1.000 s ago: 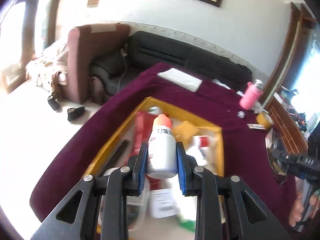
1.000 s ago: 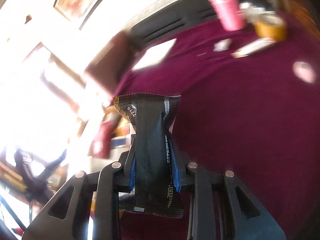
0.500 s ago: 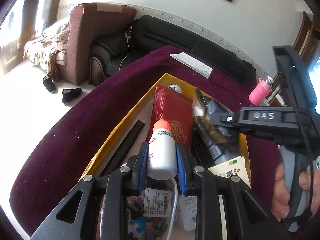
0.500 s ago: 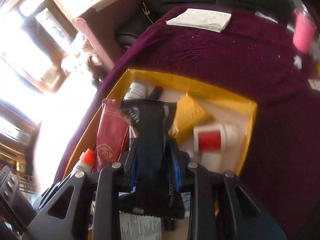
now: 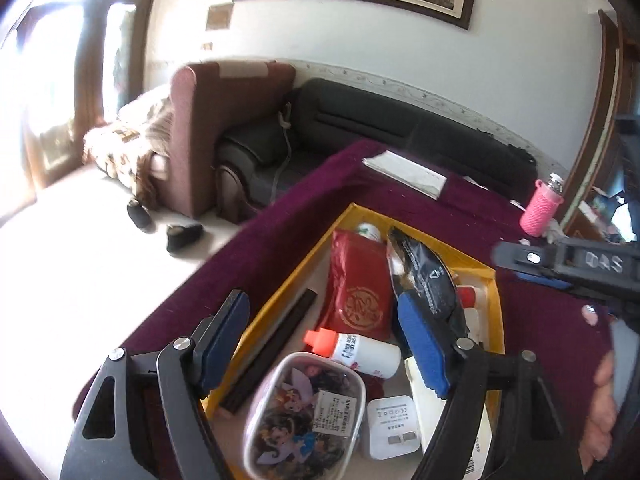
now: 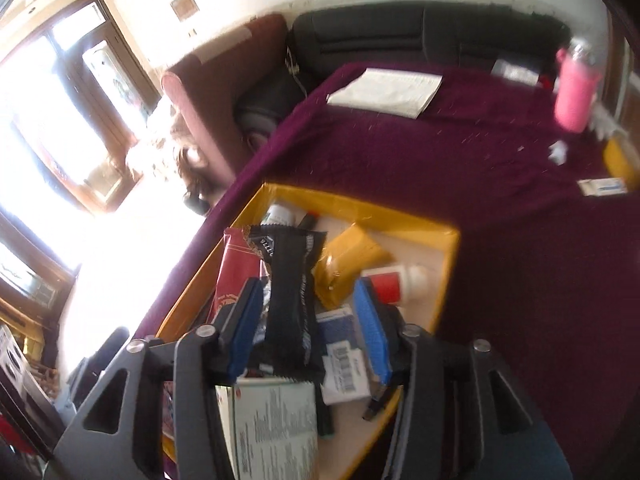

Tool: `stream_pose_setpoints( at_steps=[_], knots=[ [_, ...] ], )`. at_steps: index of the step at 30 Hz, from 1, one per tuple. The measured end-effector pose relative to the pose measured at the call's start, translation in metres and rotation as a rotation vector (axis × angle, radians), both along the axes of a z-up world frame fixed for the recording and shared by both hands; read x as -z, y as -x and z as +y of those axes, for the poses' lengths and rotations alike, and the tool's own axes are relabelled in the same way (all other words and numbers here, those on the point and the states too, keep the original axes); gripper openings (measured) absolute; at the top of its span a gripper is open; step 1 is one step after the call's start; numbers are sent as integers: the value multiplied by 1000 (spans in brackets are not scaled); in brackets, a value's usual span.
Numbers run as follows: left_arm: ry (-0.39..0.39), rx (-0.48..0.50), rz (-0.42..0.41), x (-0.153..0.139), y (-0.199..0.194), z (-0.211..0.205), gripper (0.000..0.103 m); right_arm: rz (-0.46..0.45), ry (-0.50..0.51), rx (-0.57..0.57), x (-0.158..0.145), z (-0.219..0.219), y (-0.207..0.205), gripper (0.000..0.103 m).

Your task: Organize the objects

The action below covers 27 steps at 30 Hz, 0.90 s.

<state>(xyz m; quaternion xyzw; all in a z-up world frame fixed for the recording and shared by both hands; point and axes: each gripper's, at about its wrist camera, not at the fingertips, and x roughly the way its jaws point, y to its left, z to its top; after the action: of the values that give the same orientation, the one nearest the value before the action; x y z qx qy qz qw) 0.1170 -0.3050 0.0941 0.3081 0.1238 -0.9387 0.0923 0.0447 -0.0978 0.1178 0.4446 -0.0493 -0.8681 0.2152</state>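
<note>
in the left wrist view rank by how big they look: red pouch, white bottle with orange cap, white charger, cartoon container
1. cartoon container, though it is nearest the camera
2. red pouch
3. white bottle with orange cap and white charger look alike; not ranked

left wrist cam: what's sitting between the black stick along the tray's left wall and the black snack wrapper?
In the left wrist view, the red foil pouch lies between the black stick and the black snack wrapper, with the small white bottle just below it.

Gripper (image 6: 310,320) just opened; black wrapper (image 6: 292,300) between pads.
</note>
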Motion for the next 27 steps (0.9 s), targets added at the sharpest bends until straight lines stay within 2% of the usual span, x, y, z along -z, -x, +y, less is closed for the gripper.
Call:
stream_pose_setpoints(
  at_steps=[3, 6, 12, 14, 16, 21, 27],
  knots=[
    [51, -36, 19, -11, -11, 6, 75, 87, -11, 32, -13, 20, -26, 59],
    [96, -53, 32, -23, -21, 16, 80, 137, -12, 72, -14, 38, -47, 62],
    [210, -82, 61, -47, -33, 44, 85, 94, 32, 115, 3, 70, -61, 63],
    [276, -107, 81, -55, -39, 57, 90, 96, 34, 124, 4, 81, -68, 63],
    [321, -128, 110, -62, -45, 67, 101, 104, 23, 129, 3, 87, -75, 63],
    [320, -139, 190, -84, -63, 80, 102, 127, 1, 127, 4, 93, -90, 63],
    [318, -152, 196, -94, -71, 87, 102, 119, 20, 121, 9, 97, -101, 63]
  ],
)
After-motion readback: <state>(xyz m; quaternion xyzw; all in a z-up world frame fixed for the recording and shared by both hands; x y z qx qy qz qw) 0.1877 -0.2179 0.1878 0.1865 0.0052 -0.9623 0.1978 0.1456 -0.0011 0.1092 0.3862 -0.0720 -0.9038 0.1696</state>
